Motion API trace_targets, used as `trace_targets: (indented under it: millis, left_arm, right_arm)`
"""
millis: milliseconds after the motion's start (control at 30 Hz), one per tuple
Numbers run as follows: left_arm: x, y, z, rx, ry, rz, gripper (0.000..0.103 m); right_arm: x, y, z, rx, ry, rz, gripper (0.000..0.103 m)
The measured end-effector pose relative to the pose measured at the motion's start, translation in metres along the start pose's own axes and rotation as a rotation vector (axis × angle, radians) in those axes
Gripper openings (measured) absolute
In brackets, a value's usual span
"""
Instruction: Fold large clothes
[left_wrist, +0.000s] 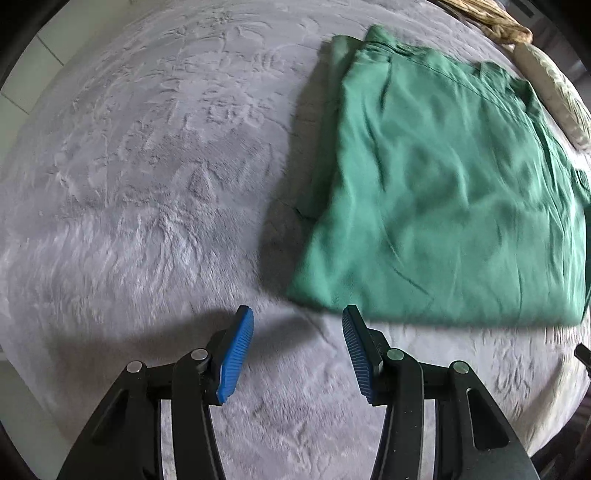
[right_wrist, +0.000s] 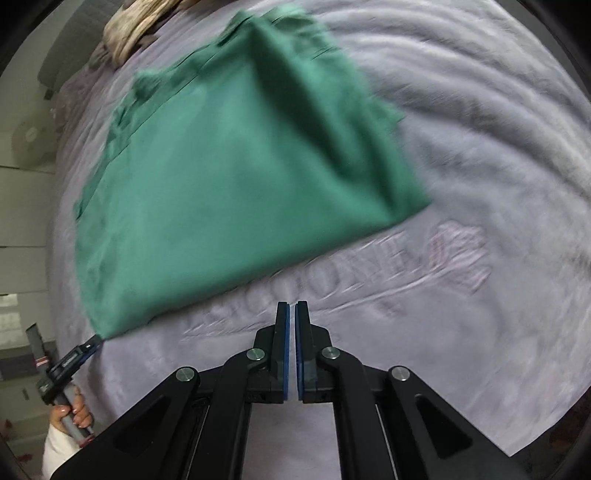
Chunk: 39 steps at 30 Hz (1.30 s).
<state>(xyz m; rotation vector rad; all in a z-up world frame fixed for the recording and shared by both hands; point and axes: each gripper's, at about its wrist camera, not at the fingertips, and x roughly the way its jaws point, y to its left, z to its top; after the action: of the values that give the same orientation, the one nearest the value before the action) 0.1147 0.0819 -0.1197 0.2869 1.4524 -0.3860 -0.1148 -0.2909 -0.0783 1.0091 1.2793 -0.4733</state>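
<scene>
A green garment (left_wrist: 443, 184) lies folded into a rough rectangle on a grey plush blanket (left_wrist: 147, 184). My left gripper (left_wrist: 297, 321) is open and empty, just short of the garment's near left corner. In the right wrist view the garment (right_wrist: 236, 184) lies ahead and to the left. My right gripper (right_wrist: 291, 314) is shut with nothing between its pads, over the bare blanket (right_wrist: 461, 166) below the garment's near edge. The left gripper (right_wrist: 70, 363) also shows at the lower left of that view, by the garment's corner.
A beige patterned pillow (left_wrist: 546, 85) lies beyond the garment at the far edge of the bed. Embossed lettering (right_wrist: 332, 280) marks the blanket. A fan (right_wrist: 29, 144) and the room floor show past the bed's left side.
</scene>
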Motion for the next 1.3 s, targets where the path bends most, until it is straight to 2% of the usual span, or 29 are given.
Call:
trace_targets:
  millis: [167, 233, 267, 300, 333, 400, 467, 500, 600, 733, 833, 933, 1033, 1167, 1300]
  left_arm:
    - [-0.010, -0.022, -0.033, 0.054, -0.009, 0.036, 0.052]
    - [-0.011, -0.025, -0.045, 0.051, 0.002, 0.028, 0.080]
    - [-0.014, -0.026, -0.050, 0.047, -0.009, 0.034, 0.098]
    - [-0.019, -0.027, -0.056, 0.046, -0.040, 0.054, 0.100]
    - [-0.025, -0.022, -0.068, 0.051, -0.056, 0.066, 0.100]
    - [-0.031, -0.027, -0.080, 0.069, -0.052, 0.070, 0.100]
    - [-0.033, -0.026, -0.087, 0.071, -0.044, 0.059, 0.100]
    - [-0.033, -0.027, -0.090, 0.075, -0.042, 0.058, 0.100]
    - [-0.035, -0.029, -0.101, 0.082, -0.041, 0.061, 0.100]
    - [-0.032, -0.031, -0.091, 0.086, -0.034, 0.046, 0.100]
    - [-0.026, -0.035, -0.083, 0.098, -0.035, 0.043, 0.100]
    - [-0.023, -0.024, -0.080, 0.103, -0.035, 0.039, 0.100]
    - [-0.022, -0.016, -0.076, 0.101, -0.038, 0.045, 0.100]
    - [-0.017, -0.002, -0.076, 0.101, -0.024, 0.038, 0.100]
    - [-0.011, 0.013, -0.075, 0.102, -0.004, -0.015, 0.100]
  right_arm:
    - [0.017, 0.039, -0.015, -0.038, 0.043, 0.020, 0.003]
    - [0.018, 0.049, -0.023, -0.053, 0.054, 0.022, 0.003]
    - [0.019, 0.055, -0.025, -0.059, 0.058, 0.024, 0.003]
    - [0.019, 0.057, -0.028, -0.066, 0.063, 0.027, 0.004]
    - [0.020, 0.062, -0.030, -0.074, 0.068, 0.029, 0.006]
    - [0.021, 0.068, -0.037, -0.091, 0.079, 0.026, 0.020]
    - [0.022, 0.075, -0.041, -0.099, 0.075, 0.019, 0.065]
    - [0.021, 0.079, -0.044, -0.106, 0.067, 0.018, 0.069]
    - [0.022, 0.085, -0.048, -0.118, 0.071, 0.021, 0.069]
    - [0.025, 0.093, -0.054, -0.125, 0.078, 0.024, 0.071]
    - [0.027, 0.101, -0.060, -0.129, 0.065, 0.030, 0.081]
    - [0.028, 0.112, -0.065, -0.154, 0.038, 0.039, 0.084]
    - [0.031, 0.125, -0.071, -0.178, 0.019, 0.064, 0.102]
    - [0.039, 0.144, -0.078, -0.214, 0.032, 0.093, 0.103]
    - [0.053, 0.155, -0.083, -0.202, 0.079, 0.145, 0.103]
